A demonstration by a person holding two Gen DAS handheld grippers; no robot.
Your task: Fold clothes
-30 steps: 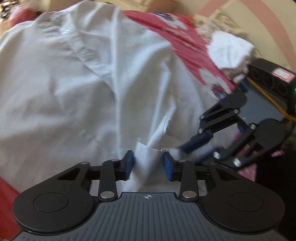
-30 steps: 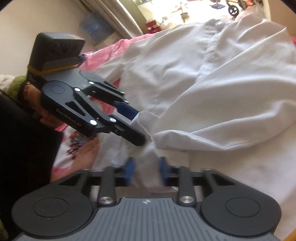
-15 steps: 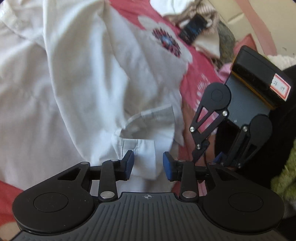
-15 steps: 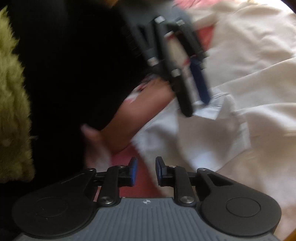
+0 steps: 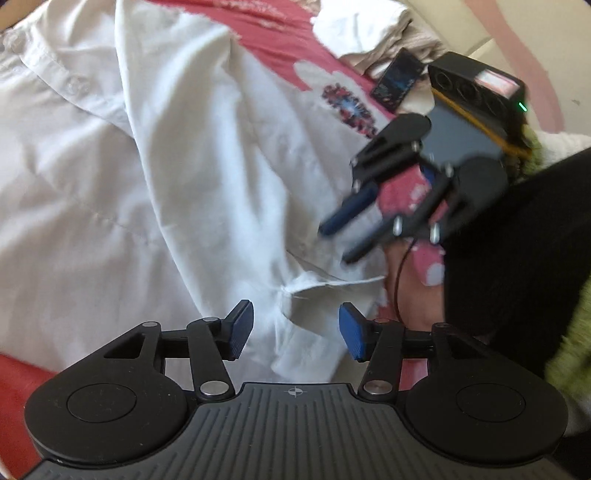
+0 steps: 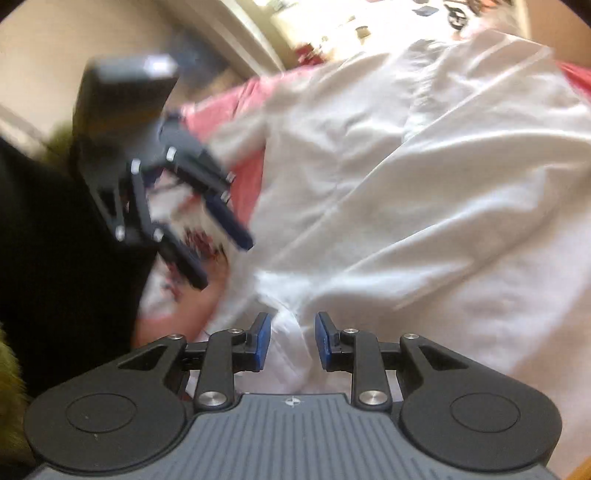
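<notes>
1. White shirt (image 5: 155,192) spread, creased, over a red floral bedspread (image 5: 280,40); button placket toward the far left of the left wrist view.
2. Cuff (image 5: 314,314) lying loose at the near edge of the shirt, just ahead of the left gripper (image 5: 295,332).
3. Left gripper: blue pads (image 5: 240,328) well apart, just been opening; cuff between them but not pinched.
4. Right gripper (image 6: 291,343): pads (image 6: 325,343) apart by a narrower gap, also just been opening; a fold of shirt between them, no clear pinch.
5. Right gripper also seen, blurred, over the shirt's right edge in the left wrist view (image 5: 347,236), fingers parted.
6. Black phone (image 5: 397,79) beside pale folded clothes (image 5: 369,33) toward the far right of the bedspread.
7. Black sleeve (image 5: 517,240) at the right edge.
</notes>
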